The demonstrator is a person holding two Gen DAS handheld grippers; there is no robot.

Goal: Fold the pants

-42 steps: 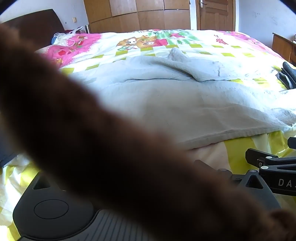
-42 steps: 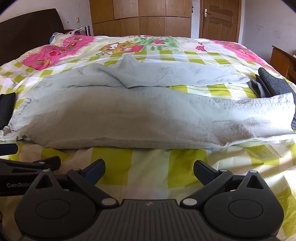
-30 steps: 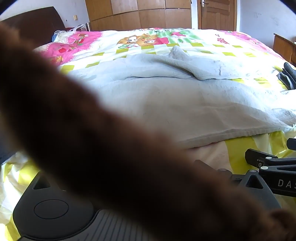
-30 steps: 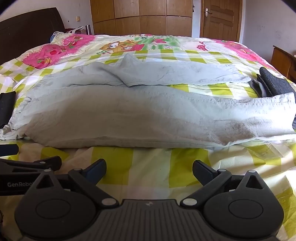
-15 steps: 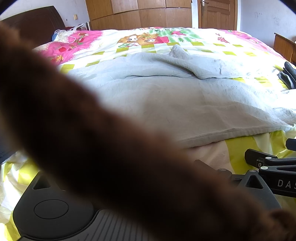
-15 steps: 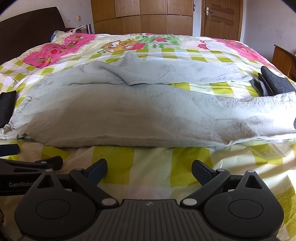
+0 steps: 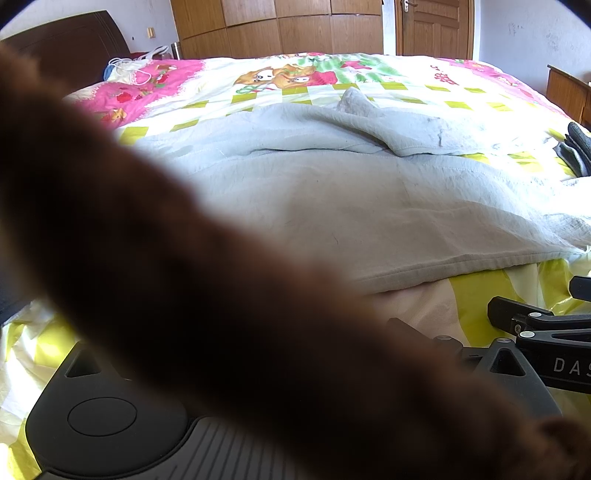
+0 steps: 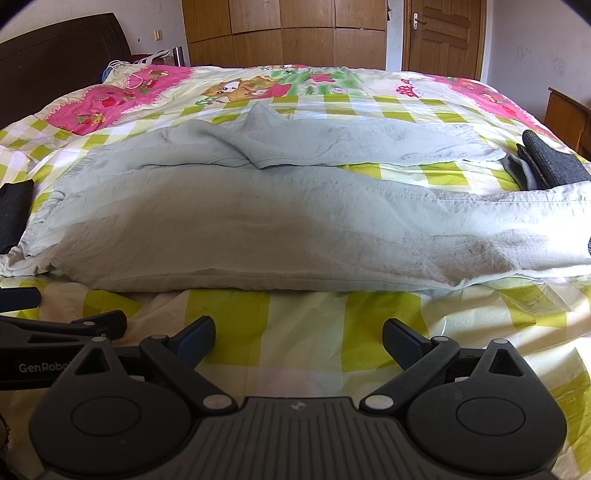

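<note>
Light grey pants point(image 8: 258, 221) lie spread sideways across the bed, one leg running to the right edge and the other bunched behind it. My right gripper point(image 8: 299, 338) stands open over the checked sheet, just short of the pants' near hem, holding nothing. A blurred brown furry thing point(image 7: 184, 277) covers most of the left wrist view, where the pants point(image 7: 369, 192) show beyond it. It hides the left gripper's fingertips there. In the right wrist view my left gripper point(image 8: 66, 308) sits at the left, its fingers apart and empty.
A dark grey folded garment point(image 8: 550, 162) lies at the bed's right edge, and a black item point(image 8: 14, 210) at the left edge. The colourful quilt point(image 8: 332, 110) covers the bed. A dark headboard point(image 8: 55, 55), a wooden wardrobe point(image 8: 288, 33) and a door point(image 8: 443, 33) stand behind.
Both grippers have drifted only slightly. The pants lie as before and the brown thing still blocks the left view.
</note>
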